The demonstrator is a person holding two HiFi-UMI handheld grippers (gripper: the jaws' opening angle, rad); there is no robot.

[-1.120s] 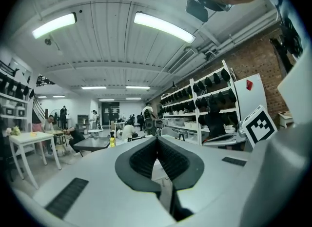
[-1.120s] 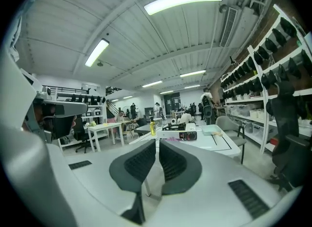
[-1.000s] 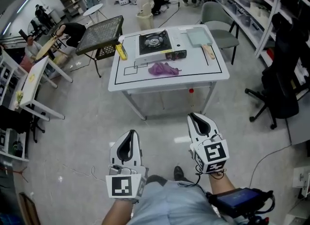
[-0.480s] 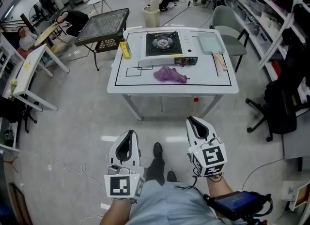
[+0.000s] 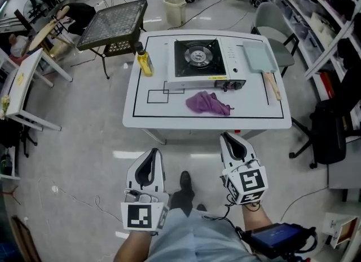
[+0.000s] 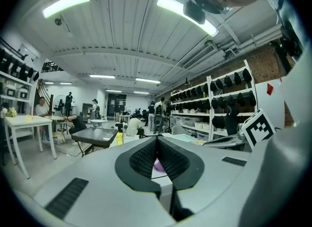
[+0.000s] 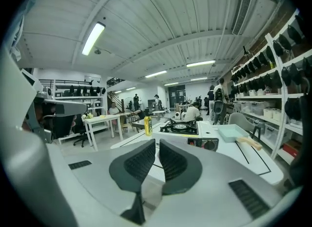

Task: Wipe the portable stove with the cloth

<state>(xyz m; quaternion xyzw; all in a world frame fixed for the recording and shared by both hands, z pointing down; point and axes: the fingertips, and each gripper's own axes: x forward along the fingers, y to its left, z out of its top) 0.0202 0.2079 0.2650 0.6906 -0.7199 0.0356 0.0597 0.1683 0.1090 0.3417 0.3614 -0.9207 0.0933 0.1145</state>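
The white table (image 5: 141, 109) stands ahead of both my grippers, its near edge just beyond the tips of the right one. On its far half, well ahead and between the lines the two grippers point along, sits the stove (image 5: 197, 58). Nearer to me, between the stove's front panel and my right gripper (image 5: 227, 137) and a little to that gripper's left, lies the purple cloth (image 5: 207, 103), crumpled and loose on the tabletop, touching nothing I hold.

My left gripper (image 5: 152, 152) hangs short of the table, apart from its edge. Its jaws meet at the tips and have nothing in them. The right gripper's jaws are drawn together as well, with only a thin slit between the pads and nothing in that slit.

As I judge it, the wiping has not started. This is the approach, and the cloth has not yet been picked up. The next move calls for bringing the right gripper over the table edge and down to the cloth, spreading its jaws, and closing them on a raised fold. Only then can I carry the cloth to the stove.
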